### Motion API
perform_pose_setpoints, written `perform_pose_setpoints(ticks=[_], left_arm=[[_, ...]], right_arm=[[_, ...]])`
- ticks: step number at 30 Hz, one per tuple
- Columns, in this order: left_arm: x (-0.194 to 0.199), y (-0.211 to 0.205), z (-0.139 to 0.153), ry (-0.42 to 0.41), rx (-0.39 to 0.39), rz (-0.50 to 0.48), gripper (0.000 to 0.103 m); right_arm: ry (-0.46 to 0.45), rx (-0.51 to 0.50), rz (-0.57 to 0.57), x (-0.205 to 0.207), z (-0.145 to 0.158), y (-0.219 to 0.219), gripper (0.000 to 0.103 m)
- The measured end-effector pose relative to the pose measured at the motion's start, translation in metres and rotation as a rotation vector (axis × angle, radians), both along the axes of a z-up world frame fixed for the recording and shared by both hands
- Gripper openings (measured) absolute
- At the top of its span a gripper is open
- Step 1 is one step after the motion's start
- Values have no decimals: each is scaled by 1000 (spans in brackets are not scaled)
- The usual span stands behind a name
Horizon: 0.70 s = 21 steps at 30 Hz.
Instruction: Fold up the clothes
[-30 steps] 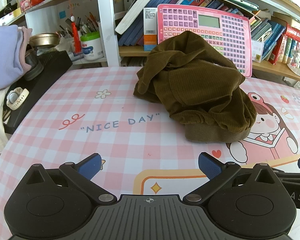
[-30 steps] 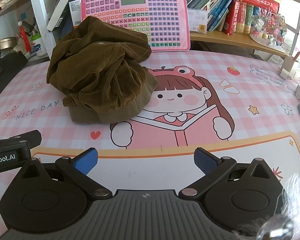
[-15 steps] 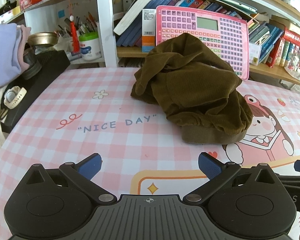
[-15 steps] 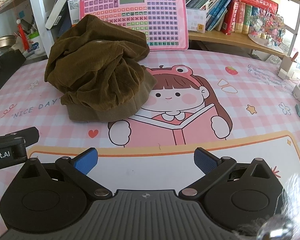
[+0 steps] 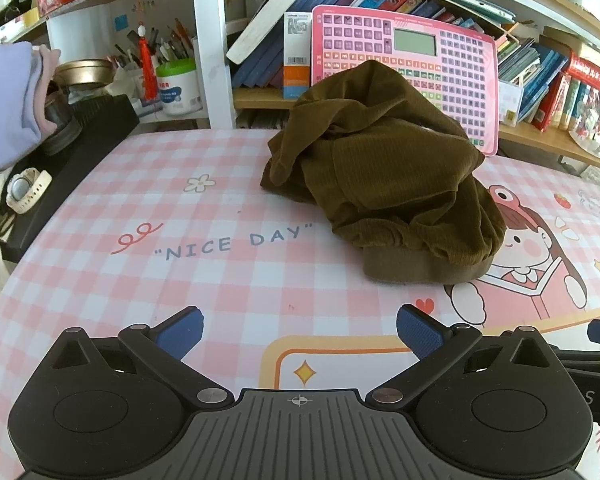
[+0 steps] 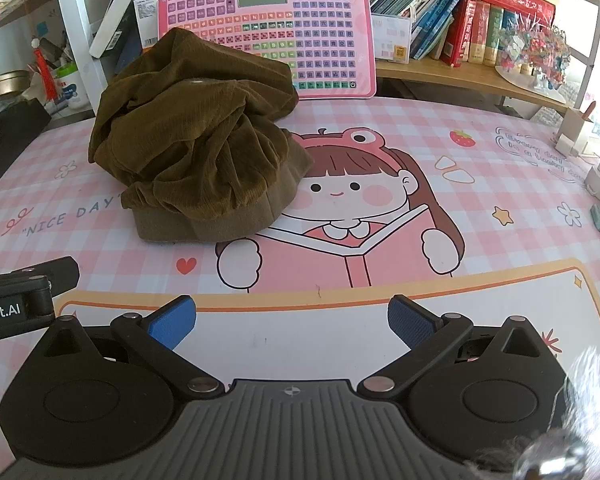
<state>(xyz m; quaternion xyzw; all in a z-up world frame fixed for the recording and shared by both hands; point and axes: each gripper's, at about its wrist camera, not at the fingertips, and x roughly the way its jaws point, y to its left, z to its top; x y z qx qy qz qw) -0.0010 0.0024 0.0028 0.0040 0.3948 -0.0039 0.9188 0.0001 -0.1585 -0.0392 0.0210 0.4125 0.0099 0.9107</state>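
Currently my left gripper point(image 5: 299, 333) hangs low over the near edge of the tabletop point(image 5: 228, 280), blue pads spread wide, nothing between them. My right gripper point(image 6: 291, 321) sits just beside it, likewise spread and empty; its black body shows at the right edge of the left wrist view.

Ahead of both, apart from the pads: the brown corduroy garment point(image 5: 384, 176), crumpled in a heap on the pink checked mat point(image 6: 480, 184). Its ribbed hem point(image 6: 216, 220) faces me, lying flat against the mat. The heap covers part of the printed cartoon girl point(image 6: 352, 192) and the end of the "NICE DAY" lettering point(image 5: 236, 242).

Behind the garment, a pink keyboard toy point(image 6: 300, 28) leans upright against the bookshelf point(image 6: 460, 76); the top of the heap overlaps its lower left corner in both views. Far left of the tabletop: a black slab point(image 5: 84, 148) with a white watch point(image 5: 26, 192) lying on it.
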Motion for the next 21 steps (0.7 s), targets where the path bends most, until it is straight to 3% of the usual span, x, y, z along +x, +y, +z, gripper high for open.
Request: perform_pose_setpoints(ticks=[21], left_arm=[[-1, -1, 1, 13, -3, -12, 103]], right_arm=[[0, -7, -9, -2, 2, -1, 103]])
